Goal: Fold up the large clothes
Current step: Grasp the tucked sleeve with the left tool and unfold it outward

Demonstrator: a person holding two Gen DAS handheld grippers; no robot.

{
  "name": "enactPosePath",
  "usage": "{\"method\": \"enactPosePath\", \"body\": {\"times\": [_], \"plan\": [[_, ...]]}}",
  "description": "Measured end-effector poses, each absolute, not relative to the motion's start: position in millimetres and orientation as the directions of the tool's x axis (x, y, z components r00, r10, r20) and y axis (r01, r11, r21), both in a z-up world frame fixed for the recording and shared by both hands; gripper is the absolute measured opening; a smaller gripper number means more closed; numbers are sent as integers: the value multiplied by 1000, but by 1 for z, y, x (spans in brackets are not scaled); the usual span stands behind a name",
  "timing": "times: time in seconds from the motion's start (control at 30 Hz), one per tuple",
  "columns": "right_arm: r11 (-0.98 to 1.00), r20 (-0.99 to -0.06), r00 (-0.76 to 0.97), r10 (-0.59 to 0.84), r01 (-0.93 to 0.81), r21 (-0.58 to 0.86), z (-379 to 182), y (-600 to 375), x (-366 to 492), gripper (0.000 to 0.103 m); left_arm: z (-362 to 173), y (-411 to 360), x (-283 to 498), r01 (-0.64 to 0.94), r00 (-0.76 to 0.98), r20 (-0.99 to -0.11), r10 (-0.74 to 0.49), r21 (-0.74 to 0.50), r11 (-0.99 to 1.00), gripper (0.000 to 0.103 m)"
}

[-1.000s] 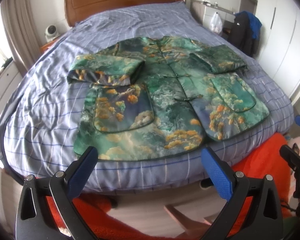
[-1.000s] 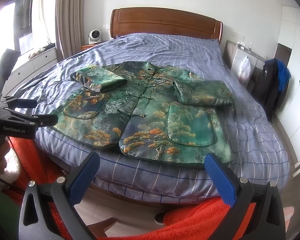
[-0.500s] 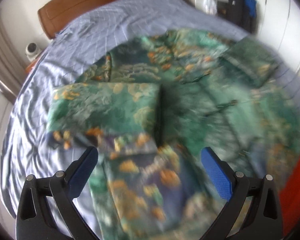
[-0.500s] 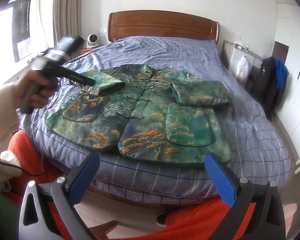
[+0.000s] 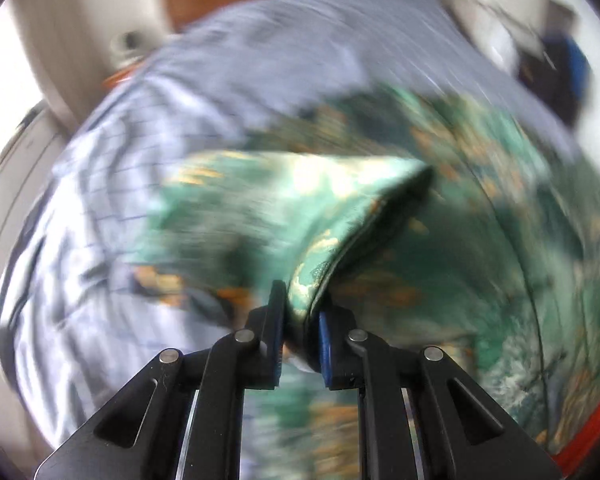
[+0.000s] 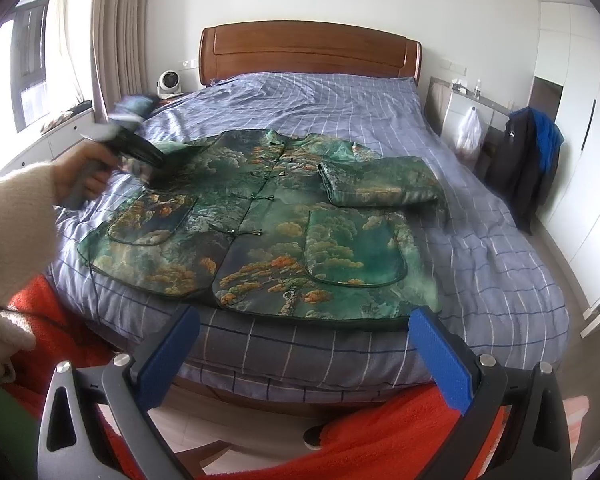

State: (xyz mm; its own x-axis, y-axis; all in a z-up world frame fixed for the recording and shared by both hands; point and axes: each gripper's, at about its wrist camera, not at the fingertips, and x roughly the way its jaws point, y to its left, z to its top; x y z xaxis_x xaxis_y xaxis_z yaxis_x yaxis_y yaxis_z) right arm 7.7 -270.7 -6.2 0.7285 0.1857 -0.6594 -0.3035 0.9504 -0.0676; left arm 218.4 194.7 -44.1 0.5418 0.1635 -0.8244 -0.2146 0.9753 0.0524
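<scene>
A green jacket with an orange tree print (image 6: 260,236) lies face up on the bed, both sleeves folded in. My left gripper (image 5: 300,320) is shut on the cuff edge of the folded left sleeve (image 5: 284,208) and lifts it a little; that view is blurred. In the right wrist view the left gripper (image 6: 140,152) shows at the jacket's left shoulder, held by a hand. My right gripper (image 6: 304,344) is open and empty, below the foot of the bed, short of the jacket's hem. The folded right sleeve (image 6: 380,184) rests on the jacket.
The bed has a blue checked cover (image 6: 480,240) and a wooden headboard (image 6: 308,50). A small white fan (image 6: 168,82) stands at the left of the headboard. Dark clothes (image 6: 528,152) hang at the right. An orange blanket (image 6: 380,432) lies below the bed's foot.
My left gripper went from open below the bed's foot to the left sleeve and closed on its cuff edge. My right gripper stayed open and nearly still.
</scene>
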Motion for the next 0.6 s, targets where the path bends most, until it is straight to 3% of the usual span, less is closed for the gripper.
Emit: {"method": "enactPosePath", "body": {"times": [0.17, 0.27, 0.33, 0.47, 0.6], "plan": [[946, -676, 705, 213, -323, -39, -14, -265, 17, 103, -22, 329, 160, -521, 492, -809, 321, 22, 853, 19], [936, -676, 698, 237, -351, -35, -15, -260, 22, 103, -34, 398, 116, -709, 370, -794, 483, 94, 699, 29], [931, -672, 696, 251, -363, -28, -12, -261, 29, 103, -45, 424, 90, -774, 288, -787, 545, 143, 617, 43], [925, -640, 727, 250, -374, -63, -5, -278, 72, 103, -65, 431, 49, -800, 266, -820, 507, 105, 590, 47], [860, -697, 708, 116, -423, -286, -44, -268, 161, 103, -66, 378, 34, -740, 354, -831, 430, 32, 671, 62]]}}
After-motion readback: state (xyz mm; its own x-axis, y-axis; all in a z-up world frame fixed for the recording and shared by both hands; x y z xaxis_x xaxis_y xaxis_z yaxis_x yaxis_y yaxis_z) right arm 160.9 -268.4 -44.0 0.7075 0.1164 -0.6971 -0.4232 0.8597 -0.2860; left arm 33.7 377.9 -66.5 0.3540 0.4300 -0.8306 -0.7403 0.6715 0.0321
